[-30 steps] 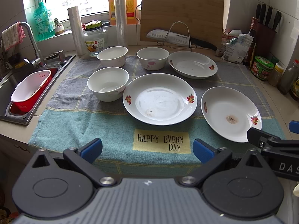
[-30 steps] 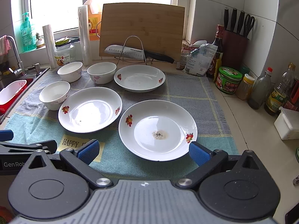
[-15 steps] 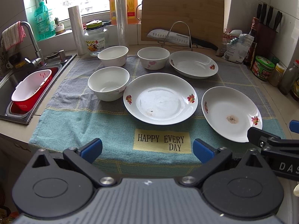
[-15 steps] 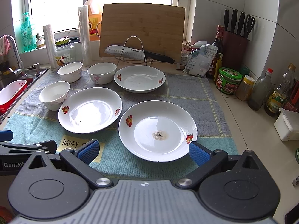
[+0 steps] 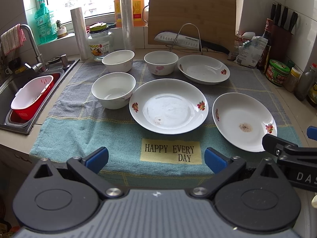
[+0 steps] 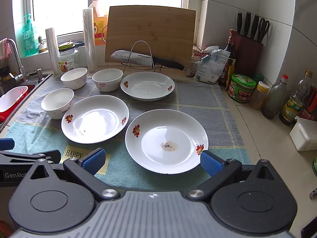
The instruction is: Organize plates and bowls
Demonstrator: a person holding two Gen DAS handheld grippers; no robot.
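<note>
Three white flowered plates lie on a towel (image 5: 83, 130): a middle plate (image 5: 168, 106), a near right plate (image 5: 244, 122) with a brown stain, and a far plate (image 5: 204, 69). Three white bowls stand to the left: a near bowl (image 5: 113, 90), a far left bowl (image 5: 118, 60) and a far middle bowl (image 5: 161, 62). My left gripper (image 5: 156, 158) is open and empty above the towel's front edge. My right gripper (image 6: 151, 161) is open and empty, its jaws on either side of the near edge of the stained plate (image 6: 166, 140).
A sink (image 5: 11, 91) with a red and white basket (image 5: 31, 99) lies at the left. A knife on a wire rack (image 5: 188, 41) and a cutting board (image 5: 192, 17) stand behind the dishes. Jars and bottles (image 6: 273, 97) and a knife block (image 6: 249, 53) line the right counter.
Both grippers stay open and nearly still. The views shift only very slightly.
</note>
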